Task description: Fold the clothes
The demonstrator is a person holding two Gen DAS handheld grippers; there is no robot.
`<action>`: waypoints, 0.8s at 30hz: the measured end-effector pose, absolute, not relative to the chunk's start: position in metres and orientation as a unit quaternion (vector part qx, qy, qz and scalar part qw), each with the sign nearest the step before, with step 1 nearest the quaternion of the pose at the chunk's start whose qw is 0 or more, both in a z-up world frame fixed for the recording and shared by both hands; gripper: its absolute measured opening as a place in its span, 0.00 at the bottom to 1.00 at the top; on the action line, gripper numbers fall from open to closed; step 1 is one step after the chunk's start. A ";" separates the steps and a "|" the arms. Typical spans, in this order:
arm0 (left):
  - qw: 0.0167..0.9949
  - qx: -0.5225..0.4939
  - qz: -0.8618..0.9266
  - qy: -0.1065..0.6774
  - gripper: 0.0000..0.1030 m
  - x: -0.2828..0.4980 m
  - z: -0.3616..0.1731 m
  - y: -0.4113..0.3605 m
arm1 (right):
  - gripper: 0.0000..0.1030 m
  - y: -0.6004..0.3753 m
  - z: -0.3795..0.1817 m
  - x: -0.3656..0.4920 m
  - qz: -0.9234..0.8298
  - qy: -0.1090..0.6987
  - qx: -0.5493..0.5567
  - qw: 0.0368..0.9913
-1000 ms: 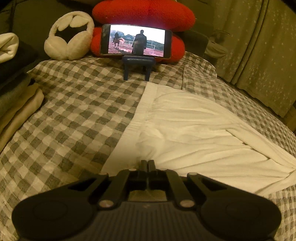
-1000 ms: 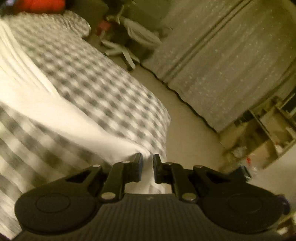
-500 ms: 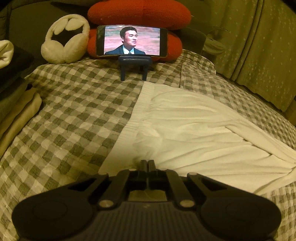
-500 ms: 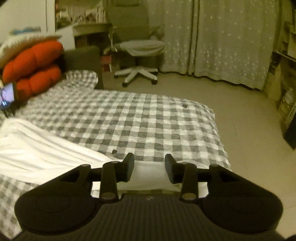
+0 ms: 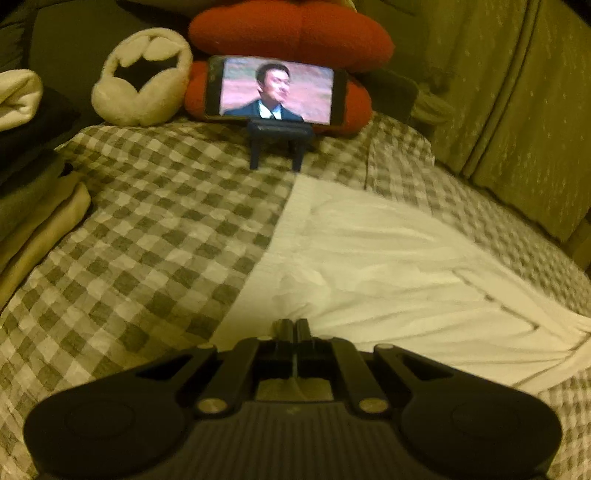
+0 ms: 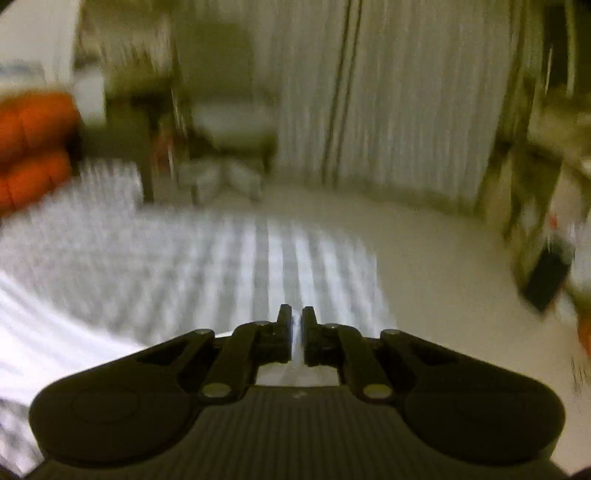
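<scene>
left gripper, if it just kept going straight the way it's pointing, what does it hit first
Most likely the white garment, which lies directly ahead of the shut left gripper on the checkered bedspread. The phone on its stand sits farther along that line, but the downward tilt should meet cloth first; depth is uncertain.

white garment [image 5: 388, 280] on grey-checked bedcover [image 5: 147, 236] (red cushion [image 5: 291, 33] behind).

Open checkered bed [image 5: 155, 236] surface is left between the white garment [image 5: 388, 273] and the folded stack [image 5: 33, 221] along the left edge. The head edge is blocked by a phone on a stand [image 5: 277, 92], red cushions [image 5: 291, 33] and white earmuffs [image 5: 140, 77]. Beyond the right edge, bare floor [image 6: 443, 258] is seen up to the curtain [image 6: 406, 110]; a chair [image 6: 229, 125] is blurred.
</scene>
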State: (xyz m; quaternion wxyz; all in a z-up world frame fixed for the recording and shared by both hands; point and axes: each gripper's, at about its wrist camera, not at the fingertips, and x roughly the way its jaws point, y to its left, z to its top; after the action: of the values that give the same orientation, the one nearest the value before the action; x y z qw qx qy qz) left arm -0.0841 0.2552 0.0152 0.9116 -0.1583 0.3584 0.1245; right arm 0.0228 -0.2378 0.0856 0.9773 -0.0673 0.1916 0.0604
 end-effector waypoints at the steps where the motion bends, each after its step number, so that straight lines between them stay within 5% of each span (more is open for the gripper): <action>1: 0.912 -0.156 0.123 0.358 0.01 -0.085 0.015 0.255 | 0.05 -0.237 0.092 0.013 0.065 0.171 -0.073 0.980; 4: 0.912 -0.145 0.119 0.366 0.01 -0.086 0.012 0.253 | 0.05 -0.237 0.102 -0.009 0.076 0.155 -0.099 0.980; 10: 0.910 -0.153 0.114 0.369 0.01 -0.087 0.009 0.256 | 0.04 -0.275 0.052 -0.005 0.039 0.334 -0.169 0.927; 16: 0.909 -0.166 0.114 0.366 0.01 -0.087 0.011 0.256 | 0.04 -0.293 0.058 -0.019 0.067 0.338 -0.090 0.934; 20: 0.907 -0.165 0.115 0.371 0.01 -0.086 0.011 0.254 | 0.58 -0.285 0.062 -0.012 0.091 0.329 -0.035 0.939; 24: 0.905 -0.167 0.111 0.376 0.02 -0.087 0.010 0.255 | 0.63 -0.267 0.066 0.009 0.100 0.329 -0.020 0.939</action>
State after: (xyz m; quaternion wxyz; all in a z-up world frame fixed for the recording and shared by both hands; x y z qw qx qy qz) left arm -0.0871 0.2551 0.0099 0.9047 -0.1665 0.3761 0.1109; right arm 0.0095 -0.2666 0.0664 0.9387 -0.0203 0.3294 0.1000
